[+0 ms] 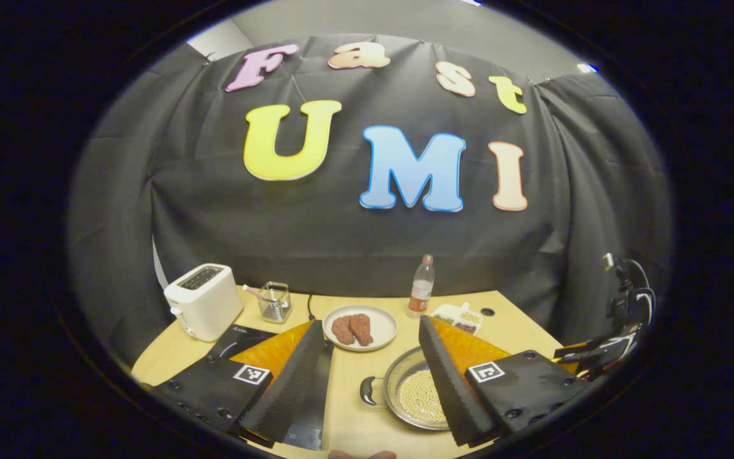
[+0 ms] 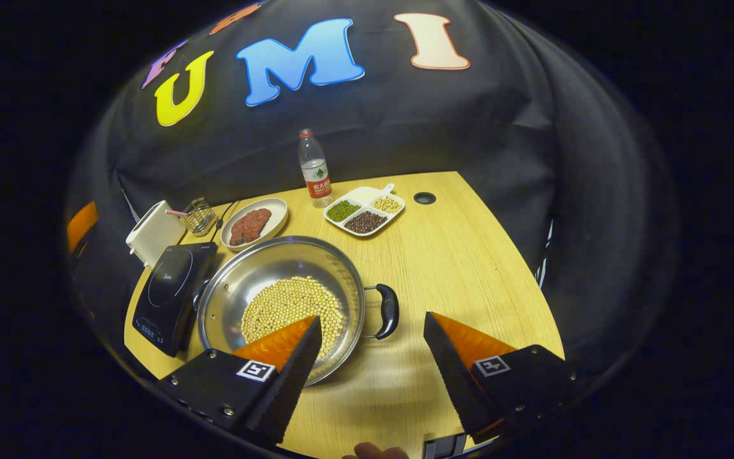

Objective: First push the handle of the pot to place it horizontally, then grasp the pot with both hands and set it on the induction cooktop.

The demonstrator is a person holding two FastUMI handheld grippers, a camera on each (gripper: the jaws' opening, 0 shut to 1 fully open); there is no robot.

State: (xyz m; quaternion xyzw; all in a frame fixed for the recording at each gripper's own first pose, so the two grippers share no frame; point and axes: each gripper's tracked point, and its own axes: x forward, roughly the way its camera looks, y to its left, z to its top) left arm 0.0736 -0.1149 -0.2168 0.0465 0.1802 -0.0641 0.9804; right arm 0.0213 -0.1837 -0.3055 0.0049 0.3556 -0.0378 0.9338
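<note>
Pot (image 2: 281, 290): steel, on the counter (image 2: 462, 268), holding pale beans (image 2: 290, 309); it sits just right of the cooktop in the right gripper view, one black handle (image 2: 387, 310) pointing right, the other toward the cooktop.
Toaster (image 1: 203, 301): white, far left of the counter in the left gripper view.
Cooktop (image 2: 172, 293): black, flat on the counter, its right edge touching or nearly touching the pot's rim; I cannot tell which.
Glass holder (image 1: 274, 301): just right of the toaster, near the back wall.
Plate (image 1: 359, 327): white, with dark red meat, behind the pot.
Bottle (image 2: 315, 169): upright at the back, red label.
Divided dish (image 2: 364, 210): white, with green, dark and pale beans, right of the plate.
Left gripper (image 1: 373, 373): fingers spread wide, nothing between them; the pot's handle lies in the gap, below and beyond.
Right gripper (image 2: 373, 354): fingers spread wide, empty, above the counter; the left finger overlaps the pot's near rim in view.
</note>
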